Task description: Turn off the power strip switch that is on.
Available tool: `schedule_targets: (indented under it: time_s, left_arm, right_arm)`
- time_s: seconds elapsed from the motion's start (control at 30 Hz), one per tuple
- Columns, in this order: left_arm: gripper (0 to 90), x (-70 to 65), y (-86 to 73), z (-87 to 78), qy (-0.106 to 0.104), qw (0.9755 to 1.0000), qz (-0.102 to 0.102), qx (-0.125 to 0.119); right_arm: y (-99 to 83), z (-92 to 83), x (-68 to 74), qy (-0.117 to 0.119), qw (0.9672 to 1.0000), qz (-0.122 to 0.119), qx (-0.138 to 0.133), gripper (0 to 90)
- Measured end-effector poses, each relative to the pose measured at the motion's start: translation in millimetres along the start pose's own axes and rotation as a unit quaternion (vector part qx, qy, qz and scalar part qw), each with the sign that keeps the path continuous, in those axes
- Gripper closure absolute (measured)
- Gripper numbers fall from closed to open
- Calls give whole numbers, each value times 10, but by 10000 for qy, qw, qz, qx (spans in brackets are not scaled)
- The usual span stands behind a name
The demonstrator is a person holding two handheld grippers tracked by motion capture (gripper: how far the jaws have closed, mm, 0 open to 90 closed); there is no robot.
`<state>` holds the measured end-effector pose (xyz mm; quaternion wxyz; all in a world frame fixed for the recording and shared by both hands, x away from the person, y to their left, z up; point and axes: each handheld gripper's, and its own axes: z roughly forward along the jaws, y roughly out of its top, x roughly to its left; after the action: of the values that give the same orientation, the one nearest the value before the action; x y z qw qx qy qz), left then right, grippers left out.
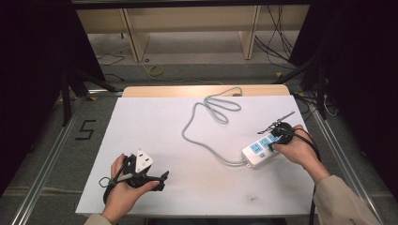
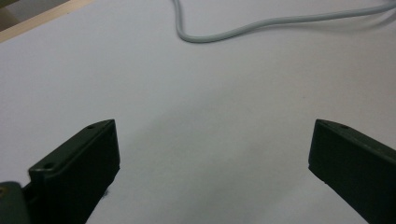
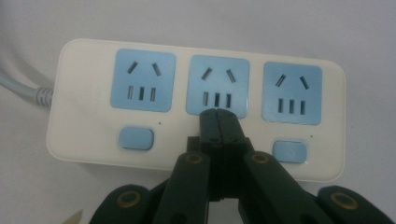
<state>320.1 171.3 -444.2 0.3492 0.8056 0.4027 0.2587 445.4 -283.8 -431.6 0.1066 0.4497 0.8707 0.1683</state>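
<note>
Left gripper (image 1: 162, 180) sits near table's (image 1: 187, 187) front-left w/ jaws spread wide, nothing btwn them. Power strip (image 1: 259, 149) lies at table's right; right gripper (image 3: 218, 116), jaws fully closed & empty, tips over its middle switch area.

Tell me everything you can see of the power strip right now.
The power strip is a white, smooth, plastic-looking bar with rounded corners, lying flat on the white table near its right edge. It has three light blue socket panels in a row, all without plugs, and a blue switch shows below the left and right ones. A grey cable leaves its left end and loops away across the table. The right gripper, fingers closed together, has its tips over the middle switch position; real contact cannot be confirmed.
</note>
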Motion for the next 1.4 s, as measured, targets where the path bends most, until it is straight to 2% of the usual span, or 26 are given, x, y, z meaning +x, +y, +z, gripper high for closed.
schedule_targets:
  time_s: [1.4]
  left_arm:
    - [15,-6,0,1,-7,10000,8,-8]
  right_arm:
    - [-11,5,-10,22,10000,1,-7,900]
